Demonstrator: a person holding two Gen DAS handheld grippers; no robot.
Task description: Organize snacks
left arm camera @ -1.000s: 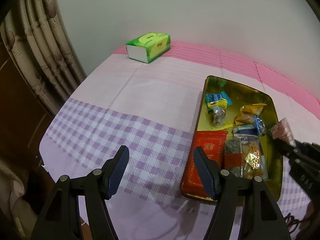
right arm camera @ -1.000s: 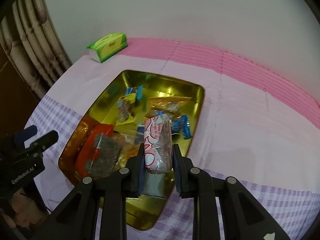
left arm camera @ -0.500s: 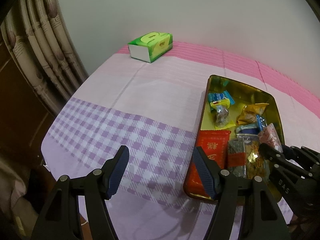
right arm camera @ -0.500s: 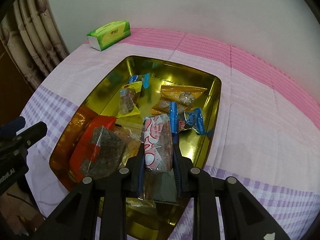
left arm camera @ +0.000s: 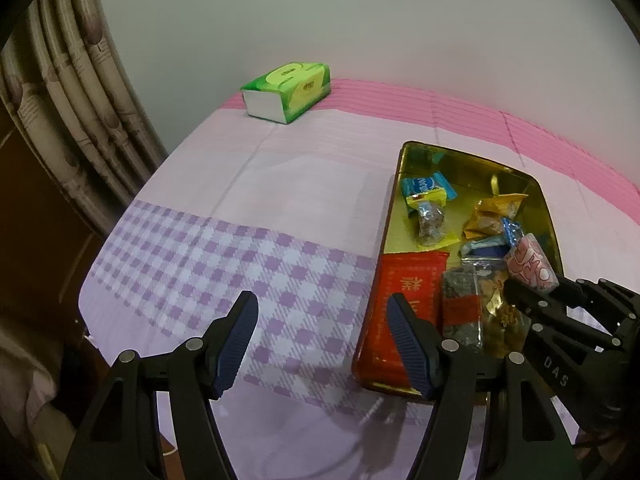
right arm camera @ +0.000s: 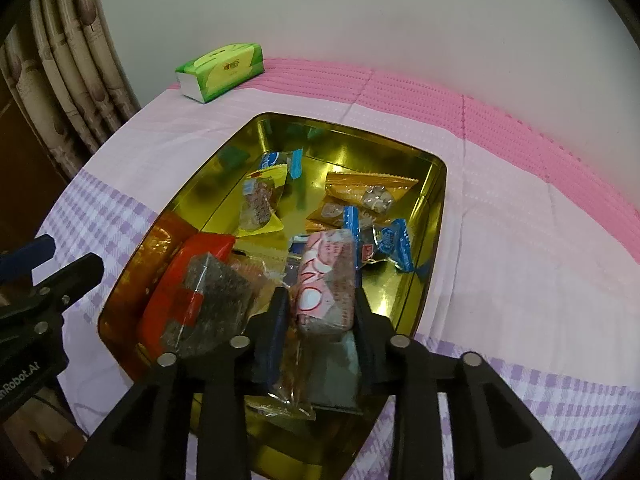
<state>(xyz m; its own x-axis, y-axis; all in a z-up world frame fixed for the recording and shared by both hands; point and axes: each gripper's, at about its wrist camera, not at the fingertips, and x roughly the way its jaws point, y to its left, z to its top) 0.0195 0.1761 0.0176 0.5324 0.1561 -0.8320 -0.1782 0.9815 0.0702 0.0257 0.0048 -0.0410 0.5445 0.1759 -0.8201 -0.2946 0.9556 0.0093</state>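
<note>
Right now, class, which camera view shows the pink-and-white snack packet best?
The right wrist view: the pink-and-white snack packet fills the centre, between the right gripper's opening jaws. The left wrist view shows only its end at the right edge.

Gold tin (right arm camera: 434,200), pink-white snack (right arm camera: 326,280), purple-checked cloth (left arm camera: 224,264), green tissue pack (left arm camera: 288,90).

Both views are dimly and evenly lit by soft indoor light with a greenish-grey cast on the wall (left arm camera: 360,20). Shadows are faint and diffuse. Bright specular glare is seen on the inner walls of the gold tin (right arm camera: 348,152), where wrappers are mirrored. Strong fisheye bending is noted; the curtain (left arm camera: 68,92) is curved at the left edge, and the corners are vignetted black. Mild softness and grain are observed throughout; near black gripper parts are rendered without detail.
</note>
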